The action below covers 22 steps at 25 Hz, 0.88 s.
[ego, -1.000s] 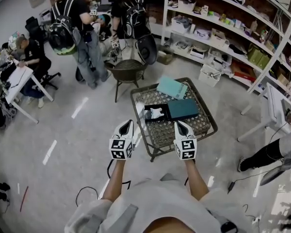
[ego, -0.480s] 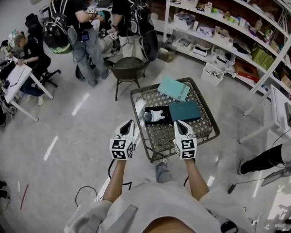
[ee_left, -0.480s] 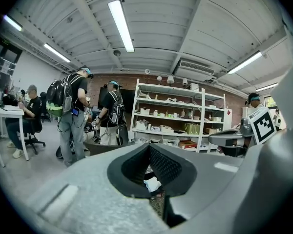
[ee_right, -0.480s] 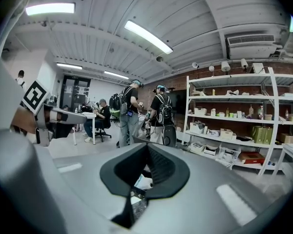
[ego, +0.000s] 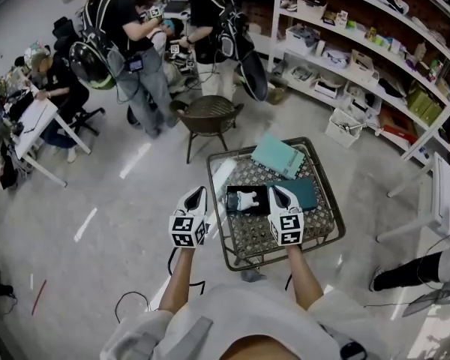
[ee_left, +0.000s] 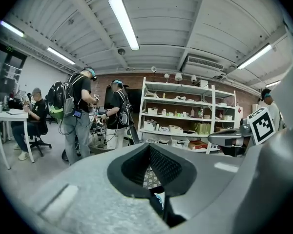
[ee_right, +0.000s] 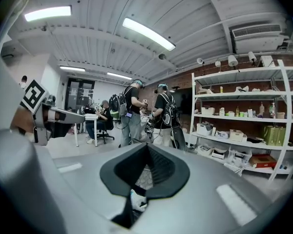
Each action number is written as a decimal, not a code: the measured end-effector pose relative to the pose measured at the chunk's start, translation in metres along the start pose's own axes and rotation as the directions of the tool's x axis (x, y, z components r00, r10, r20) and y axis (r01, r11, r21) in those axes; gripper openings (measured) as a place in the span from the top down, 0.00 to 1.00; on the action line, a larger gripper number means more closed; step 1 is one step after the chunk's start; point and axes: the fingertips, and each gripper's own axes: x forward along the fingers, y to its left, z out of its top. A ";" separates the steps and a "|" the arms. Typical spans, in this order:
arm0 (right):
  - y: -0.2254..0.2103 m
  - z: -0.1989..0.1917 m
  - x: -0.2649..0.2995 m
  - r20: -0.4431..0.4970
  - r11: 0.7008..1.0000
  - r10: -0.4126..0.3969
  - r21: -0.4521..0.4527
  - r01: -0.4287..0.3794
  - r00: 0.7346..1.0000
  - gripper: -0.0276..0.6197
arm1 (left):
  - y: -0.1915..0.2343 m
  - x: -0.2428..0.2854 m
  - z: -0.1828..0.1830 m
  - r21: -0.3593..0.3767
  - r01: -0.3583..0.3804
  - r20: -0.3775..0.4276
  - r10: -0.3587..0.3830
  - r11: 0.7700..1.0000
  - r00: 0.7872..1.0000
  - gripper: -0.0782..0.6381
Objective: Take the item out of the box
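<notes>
A low wicker-topped table (ego: 315, 223) holds an open black box (ego: 236, 200) with a white item (ego: 246, 199) lying in it. A dark teal lid (ego: 306, 193) lies to its right, and a light teal box (ego: 277, 155) sits behind. My left gripper (ego: 198, 191) is shut and hovers left of the table's near corner. My right gripper (ego: 275, 190) is shut with nothing in it, above the seam between box and lid. In the left gripper view the jaws meet, and a sliver of the table shows through them. The right gripper view shows the white item (ee_right: 136, 199) below the closed jaws.
A round brown chair (ego: 208, 115) stands just behind the table. Two people with backpacks (ego: 127, 43) stand beyond it. White shelves (ego: 360, 58) line the right wall. A person sits at a white desk (ego: 34, 126) on the left. Cables (ego: 135, 298) lie on the floor near my feet.
The table and box have come closer and slid down under my grippers. The right gripper now overlaps the box's right edge. Both grippers keep their pose and stay shut.
</notes>
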 end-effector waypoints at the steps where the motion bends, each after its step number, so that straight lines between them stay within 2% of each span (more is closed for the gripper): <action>1: -0.006 0.003 0.008 0.002 1.000 0.003 0.001 -0.003 1.000 0.96 | 0.001 0.008 0.004 0.003 -0.004 0.001 0.004 1.000 1.000 0.89; 17: -0.088 0.012 0.097 0.013 0.996 0.083 -0.012 -0.083 0.996 0.96 | -0.003 0.118 0.023 0.018 -0.085 -0.039 0.086 0.996 0.996 0.89; 22: -0.095 0.004 0.119 0.001 0.993 0.118 -0.014 -0.118 0.993 0.96 | -0.001 0.133 0.024 0.034 -0.103 -0.044 0.105 0.994 0.994 0.89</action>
